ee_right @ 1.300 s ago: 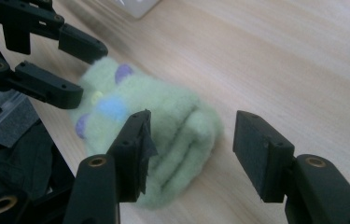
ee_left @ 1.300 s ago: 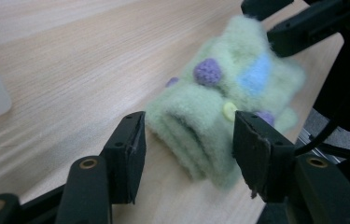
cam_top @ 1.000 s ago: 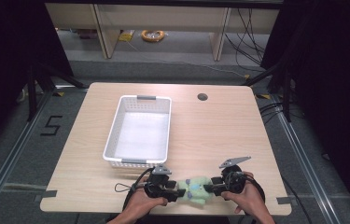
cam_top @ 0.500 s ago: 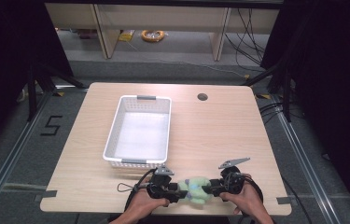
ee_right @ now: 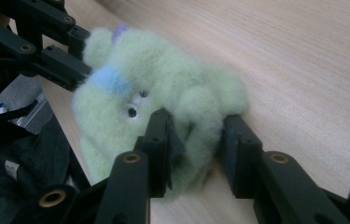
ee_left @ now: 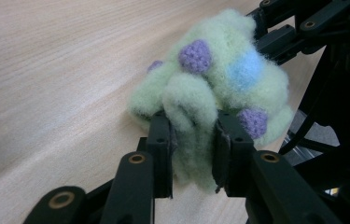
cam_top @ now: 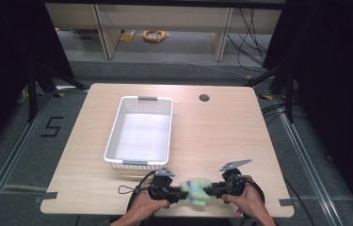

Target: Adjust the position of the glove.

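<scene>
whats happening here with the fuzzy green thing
A person holds a gripper in each hand at the near edge of the table. The left gripper and right gripper have just been closing on a fuzzy green plush toy from opposite sides, each pinching a limb. The toy lies on the table; the white basket behind it is empty.

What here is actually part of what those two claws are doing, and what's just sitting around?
In use:
- green plush toy, pinched from both sides
- left gripper, jaws just closed on the toy
- right gripper, likewise closed on it

Lying about:
- white basket, untouched on the table
- orange cable coil on the floor
</scene>
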The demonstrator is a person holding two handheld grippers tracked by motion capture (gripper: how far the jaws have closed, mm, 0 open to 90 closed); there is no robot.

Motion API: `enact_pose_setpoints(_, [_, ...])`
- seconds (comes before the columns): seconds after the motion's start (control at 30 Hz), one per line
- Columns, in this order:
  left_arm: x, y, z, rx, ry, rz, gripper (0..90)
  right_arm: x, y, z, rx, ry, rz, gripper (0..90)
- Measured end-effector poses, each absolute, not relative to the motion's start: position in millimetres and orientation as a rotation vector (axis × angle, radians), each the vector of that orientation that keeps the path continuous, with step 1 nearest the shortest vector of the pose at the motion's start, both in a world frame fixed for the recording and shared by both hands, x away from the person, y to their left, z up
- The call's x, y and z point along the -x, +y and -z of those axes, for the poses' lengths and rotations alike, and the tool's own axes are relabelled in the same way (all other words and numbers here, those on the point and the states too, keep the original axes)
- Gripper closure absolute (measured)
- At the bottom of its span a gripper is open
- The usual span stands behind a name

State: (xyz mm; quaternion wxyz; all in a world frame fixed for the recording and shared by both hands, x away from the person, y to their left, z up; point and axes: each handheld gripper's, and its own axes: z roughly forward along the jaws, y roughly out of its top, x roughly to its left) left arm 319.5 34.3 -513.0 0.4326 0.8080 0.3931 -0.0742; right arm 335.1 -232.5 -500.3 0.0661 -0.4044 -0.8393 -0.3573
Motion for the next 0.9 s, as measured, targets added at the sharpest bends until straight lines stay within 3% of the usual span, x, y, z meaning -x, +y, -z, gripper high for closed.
enact_pose_setpoints(0.37, [-321.3,36.3,511.8,-2.015,0.967,0.188,72.8,-333.7,-231.7,498.5,1.19,-2.553,1.098,77.1])
enact_pose_setpoints(0.47, [-321.3,36.7,510.8,-2.023,0.96,0.176,73.1,-333.6,-232.0,498.5,1.202,-2.54,1.105,75.7])
enact_pose_setpoints(0.57, [-321.5,37.1,510.7,-2.026,0.959,0.17,73.1,-334.9,-231.9,498.9,1.258,-2.554,1.078,62.8])
enact_pose_setpoints(0.6, [-322.0,37.2,510.9,-2.024,0.956,0.175,73.1,-335.6,-232.3,499.9,1.28,-2.537,1.075,62.2])
enact_pose_setpoints(0.83, [-322.6,36.8,510.6,-2.037,0.948,0.176,73.0,-336.8,-230.8,502.7,1.269,-2.52,1.083,64.4])
enact_pose_setpoints(0.9, [-322.6,36.0,510.7,-2.033,0.951,0.174,73.1,-336.6,-231.0,504.5,1.269,-2.439,1.091,68.5])
